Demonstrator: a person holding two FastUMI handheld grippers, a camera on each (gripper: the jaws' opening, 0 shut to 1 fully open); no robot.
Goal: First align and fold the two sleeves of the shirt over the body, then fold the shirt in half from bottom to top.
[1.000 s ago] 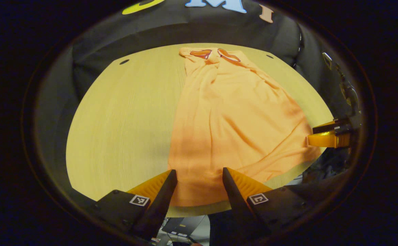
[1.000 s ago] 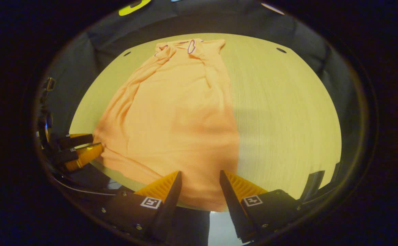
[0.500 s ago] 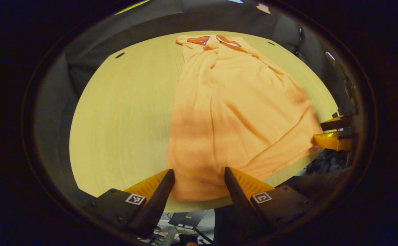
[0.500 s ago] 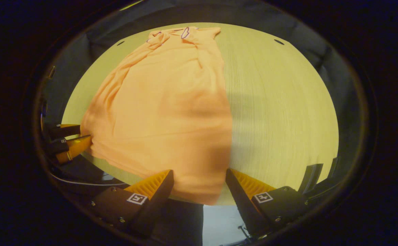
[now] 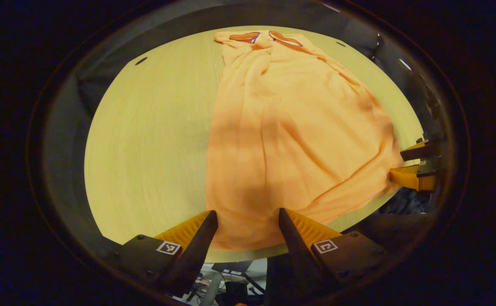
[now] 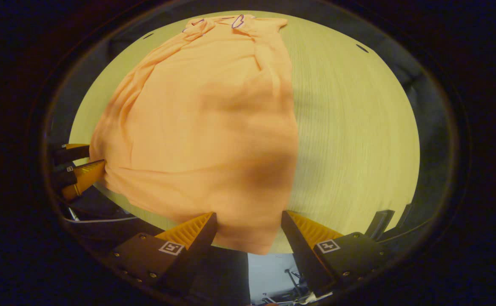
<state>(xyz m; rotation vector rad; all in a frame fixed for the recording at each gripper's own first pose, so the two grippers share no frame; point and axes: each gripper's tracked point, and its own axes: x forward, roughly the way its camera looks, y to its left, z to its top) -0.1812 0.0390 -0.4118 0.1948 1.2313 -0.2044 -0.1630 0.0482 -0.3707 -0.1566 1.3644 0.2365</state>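
Note:
An orange shirt lies flat on the light wooden table, collar at the far end and both sleeves folded in over the body. In the left gripper view, my left gripper is open at the near hem, with the left hem corner between its fingers. The right gripper stands at the other hem corner, at the right edge of that view. In the right gripper view the shirt spreads out ahead, and my right gripper is open astride the right hem corner. The left gripper is at the far left there.
The hem hangs slightly over the table's near edge, with floor and equipment below it. Small dark holes mark the tabletop near its far corners. Bare wood lies on either side of the shirt. Black cloth surrounds the table.
Both grippers have moved forward over the hem, so the shirt looks larger and higher in each view. The right gripper's fingers have spread slightly wider. The shirt itself has not shifted.

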